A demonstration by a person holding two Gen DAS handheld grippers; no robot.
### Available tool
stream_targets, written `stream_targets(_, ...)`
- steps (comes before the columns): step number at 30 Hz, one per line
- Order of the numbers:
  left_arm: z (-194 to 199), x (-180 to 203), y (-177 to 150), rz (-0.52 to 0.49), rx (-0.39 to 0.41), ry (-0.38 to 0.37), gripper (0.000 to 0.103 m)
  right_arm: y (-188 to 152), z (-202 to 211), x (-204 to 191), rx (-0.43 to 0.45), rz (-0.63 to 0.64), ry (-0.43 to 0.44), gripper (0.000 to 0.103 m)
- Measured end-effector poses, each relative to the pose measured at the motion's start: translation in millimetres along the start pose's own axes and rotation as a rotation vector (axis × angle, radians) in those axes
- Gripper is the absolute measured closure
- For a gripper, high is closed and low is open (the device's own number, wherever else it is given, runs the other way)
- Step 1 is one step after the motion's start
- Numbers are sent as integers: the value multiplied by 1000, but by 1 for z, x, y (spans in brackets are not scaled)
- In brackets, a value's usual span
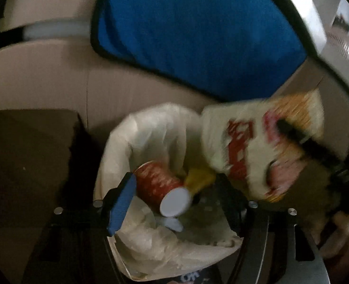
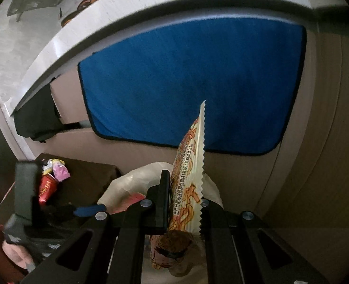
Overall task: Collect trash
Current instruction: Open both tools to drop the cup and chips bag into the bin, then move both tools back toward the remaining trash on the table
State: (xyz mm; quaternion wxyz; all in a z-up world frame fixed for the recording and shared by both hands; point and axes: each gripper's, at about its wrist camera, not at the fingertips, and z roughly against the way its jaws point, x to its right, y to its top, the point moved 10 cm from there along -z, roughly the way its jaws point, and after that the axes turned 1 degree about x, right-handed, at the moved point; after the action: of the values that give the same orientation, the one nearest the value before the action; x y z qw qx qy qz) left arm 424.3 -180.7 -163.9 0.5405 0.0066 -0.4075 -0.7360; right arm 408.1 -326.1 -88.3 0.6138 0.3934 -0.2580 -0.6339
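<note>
In the left wrist view a red paper cup (image 1: 160,185) lies tilted, white base towards me, between the fingers of my left gripper (image 1: 174,182). The jaws stand wide and open; the right finger is clear of the cup. Below it is the bin with a white liner (image 1: 146,127), holding a yellow scrap (image 1: 199,177). My right gripper (image 2: 185,201) is shut on a white snack wrapper (image 2: 191,165) with orange and red print, its serrated edge pointing up. That wrapper (image 1: 245,146) hangs over the bin's right rim.
A blue cloth (image 2: 186,82) with a black border hangs on the beige wall behind the bin. Left of the bin stands a dark brown box (image 2: 87,177) with red (image 2: 46,189) and pink (image 2: 60,170) candy wrappers on it. A pale tabletop edge (image 2: 79,26) overhangs.
</note>
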Motion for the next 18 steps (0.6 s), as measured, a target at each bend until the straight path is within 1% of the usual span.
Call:
stream_targets(2,19,-5,12,19,53,2,33,-3,-11,-3,-19,-11,11,95)
stream_targets(4,38,-12,19,18,102,36,33,-7,-22,-10,-41,-16,30,95)
stream_targets(7,59,-33,32,-12,153,135,33,-22,-45,-26,-96,-10,59,95)
stream_targets(8,67,-41,30,-22,164,175,33,-29,-54,-31,-126,-14,75,95)
stream_targets(10,78,-55,22,-32,163,237,33,-45,-77,-41,-191,-35,103,95)
stream_targets(12,88,-71,14,-25,151,276,33,-63,-101,-49,-260,-48,107,95)
stream_targets(14,101,-88,7,-15,148,310,33,-75,-113,-52,-305,-64,110,95)
stream_targets(16,117,-104,1,-15,165,354,33,-86,-121,-52,-359,-89,106,92)
stream_targets(18,131,-118,-5,-17,179,397,33,-88,-119,-50,-370,-101,94,90)
